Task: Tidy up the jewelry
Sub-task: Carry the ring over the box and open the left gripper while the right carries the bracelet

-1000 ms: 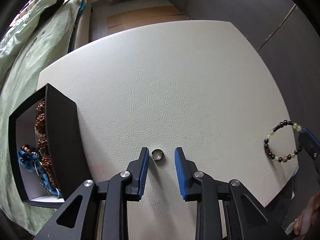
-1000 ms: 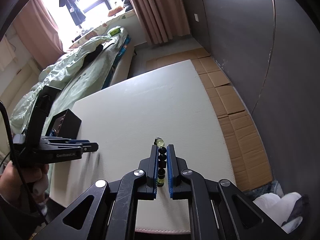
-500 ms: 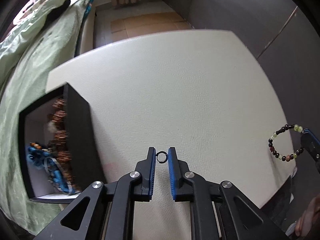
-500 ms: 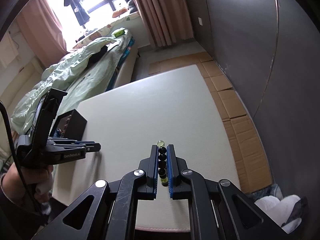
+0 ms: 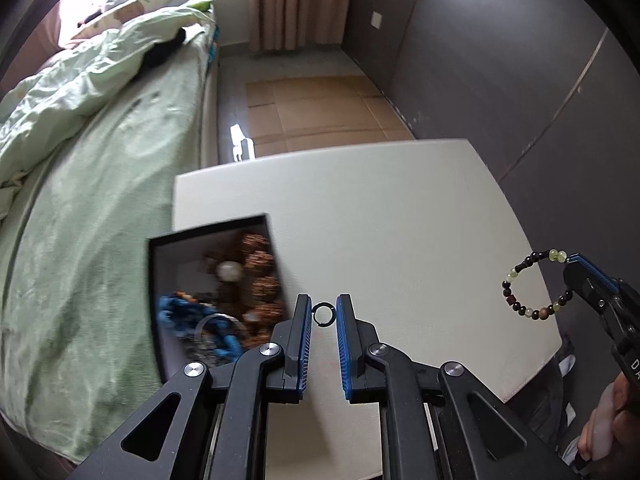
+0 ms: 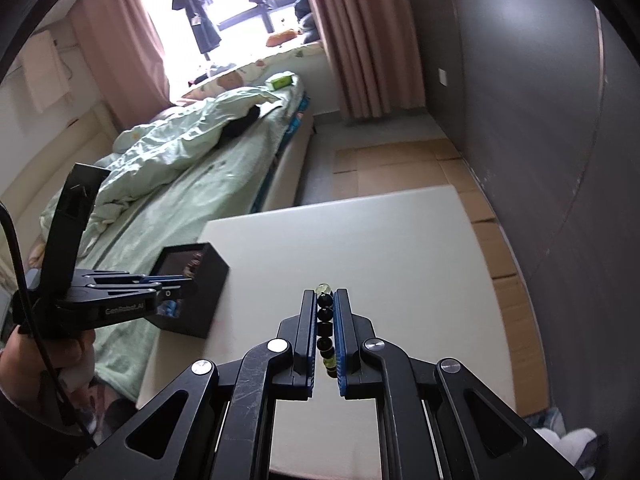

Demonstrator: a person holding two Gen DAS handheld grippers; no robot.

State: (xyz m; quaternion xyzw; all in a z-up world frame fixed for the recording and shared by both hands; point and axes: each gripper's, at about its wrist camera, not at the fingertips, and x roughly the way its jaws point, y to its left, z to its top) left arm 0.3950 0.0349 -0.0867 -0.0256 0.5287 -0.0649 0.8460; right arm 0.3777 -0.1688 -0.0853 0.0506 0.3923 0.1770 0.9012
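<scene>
Your left hand-held gripper (image 5: 323, 316) pinches a small ring (image 5: 322, 314) just right of the open black box (image 5: 212, 296), already loaded with beads. Your right hand-held gripper (image 6: 325, 334) clamps a beaded bracelet (image 6: 325, 320), well right of the box. Both await stowing. The pale surface (image 5: 380, 216) beyond the box lies bare; its bed-side edge hugs the box.

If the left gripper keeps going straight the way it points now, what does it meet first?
Probably nothing soon: the left gripper, shut on the ring, points over bare table toward the far edge. The box sits to its left, seemingly off that line, though depth is unclear.
</scene>
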